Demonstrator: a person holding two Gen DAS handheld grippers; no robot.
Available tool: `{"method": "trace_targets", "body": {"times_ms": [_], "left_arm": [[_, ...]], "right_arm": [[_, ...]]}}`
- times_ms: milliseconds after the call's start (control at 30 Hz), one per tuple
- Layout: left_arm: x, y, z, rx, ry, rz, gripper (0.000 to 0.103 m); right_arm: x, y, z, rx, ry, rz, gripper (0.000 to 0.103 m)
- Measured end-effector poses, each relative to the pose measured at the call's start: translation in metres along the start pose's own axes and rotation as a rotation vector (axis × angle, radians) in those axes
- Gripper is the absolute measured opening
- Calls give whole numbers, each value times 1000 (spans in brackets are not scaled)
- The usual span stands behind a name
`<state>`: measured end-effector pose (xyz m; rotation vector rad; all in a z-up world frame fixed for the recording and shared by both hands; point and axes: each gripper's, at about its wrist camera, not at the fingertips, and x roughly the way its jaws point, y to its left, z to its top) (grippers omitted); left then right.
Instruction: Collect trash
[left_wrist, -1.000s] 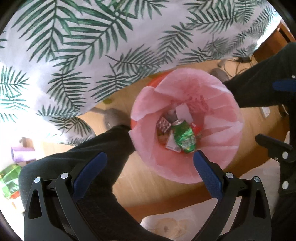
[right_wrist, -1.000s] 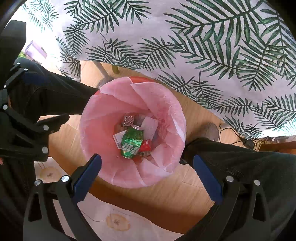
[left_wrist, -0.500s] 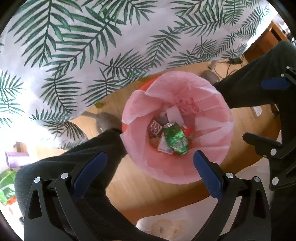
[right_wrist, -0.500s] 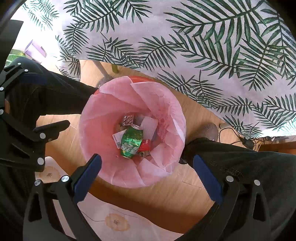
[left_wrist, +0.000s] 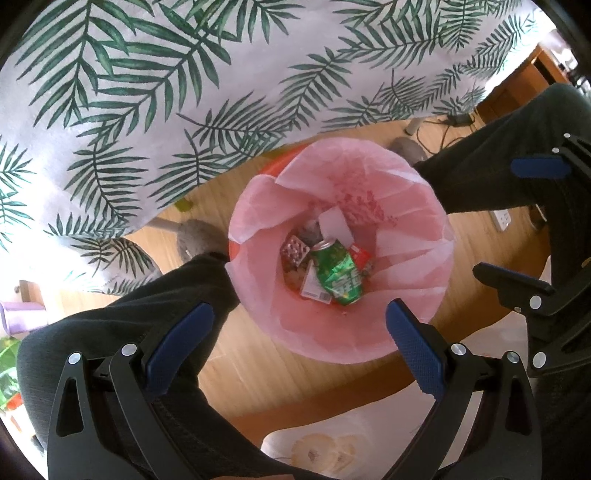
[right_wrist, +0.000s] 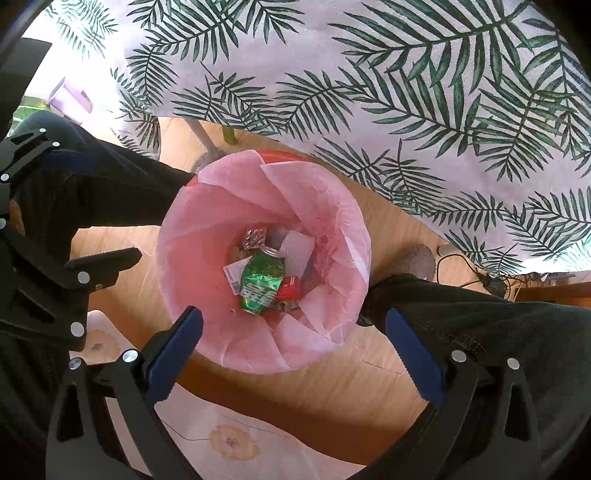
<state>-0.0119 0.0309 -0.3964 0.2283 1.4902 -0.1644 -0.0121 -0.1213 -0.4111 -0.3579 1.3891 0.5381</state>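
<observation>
An orange bin lined with a pink bag (left_wrist: 406, 221) (right_wrist: 184, 236) stands on the wooden floor between the person's legs. In it lie a crushed green can (left_wrist: 338, 271) (right_wrist: 260, 282), a silver blister pack (left_wrist: 294, 250) (right_wrist: 254, 238), a white paper (left_wrist: 334, 225) (right_wrist: 297, 251) and a small red pack (right_wrist: 289, 288). My left gripper (left_wrist: 299, 326) is open and empty above the bin's near rim. My right gripper (right_wrist: 293, 326) is open and empty above the same rim. Each gripper shows at the side of the other's view.
A table with a palm-leaf cloth (left_wrist: 184, 92) (right_wrist: 369, 74) overhangs the far side. The person's dark-trousered legs (left_wrist: 147, 314) (right_wrist: 480, 317) flank the bin. A floral cushion (right_wrist: 221, 435) lies below. Cables and a power strip (left_wrist: 502, 219) lie on the floor at right.
The left gripper has risen and pulled back, so the bin looks smaller and farther right in its view. The right gripper has barely moved. Both stay open.
</observation>
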Motion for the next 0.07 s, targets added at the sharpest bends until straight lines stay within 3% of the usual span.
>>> {"method": "trace_targets", "body": {"times_ms": [67], "left_arm": [[0, 1, 0, -3, 2, -2, 97]], "right_arm": [[0, 1, 0, 0, -1, 0, 98]]}}
